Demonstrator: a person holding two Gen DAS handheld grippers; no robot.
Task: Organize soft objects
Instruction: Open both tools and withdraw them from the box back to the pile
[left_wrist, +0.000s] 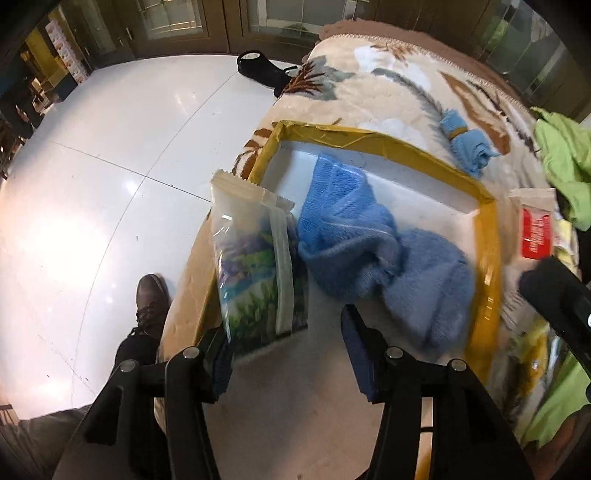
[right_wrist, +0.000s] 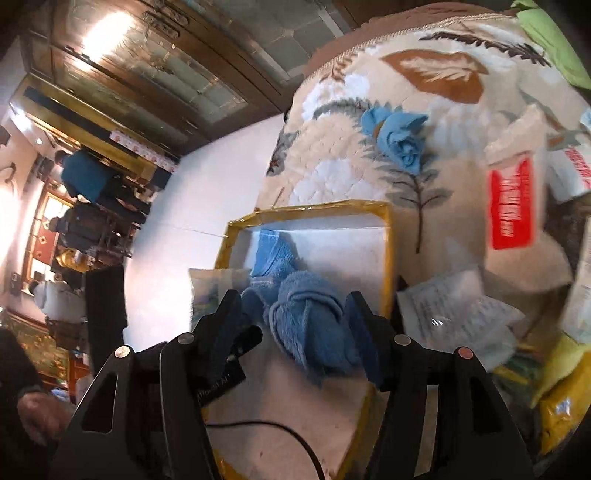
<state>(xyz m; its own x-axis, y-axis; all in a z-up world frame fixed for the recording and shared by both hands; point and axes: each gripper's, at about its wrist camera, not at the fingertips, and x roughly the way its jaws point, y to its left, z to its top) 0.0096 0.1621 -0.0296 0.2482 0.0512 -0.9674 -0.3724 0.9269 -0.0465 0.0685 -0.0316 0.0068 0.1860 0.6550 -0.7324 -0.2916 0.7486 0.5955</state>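
Soft goods are being collected in a shallow white box with yellow-taped rim (left_wrist: 487, 236), which sits on a surface covered by a leaf-patterned quilt (left_wrist: 388, 85); whether that surface is a desk or a bed cannot be told.

Inside the box lie a blue towel (left_wrist: 343, 206) and a fuzzy blue-grey cloth (left_wrist: 424, 280), bunched together toward one side, apparently so that floor space stays free.

A clear printed pouch (left_wrist: 255, 269) leans on the box's near wall, beside the towel. The left gripper (left_wrist: 291, 354) stands with jaws parted; the pouch's lower edge sits by one finger, and no pad is seen pressing on it, so it reads as let go.

The right gripper (right_wrist: 291, 325) is spread wide around the fuzzy cloth, without a visible clamp.

Outside the box wait a rolled light-blue cloth (left_wrist: 465, 147), a green garment (left_wrist: 565, 155) and a packet with a red label (right_wrist: 511, 206). Its white lettering is too blurred to read. No brand is legible anywhere.
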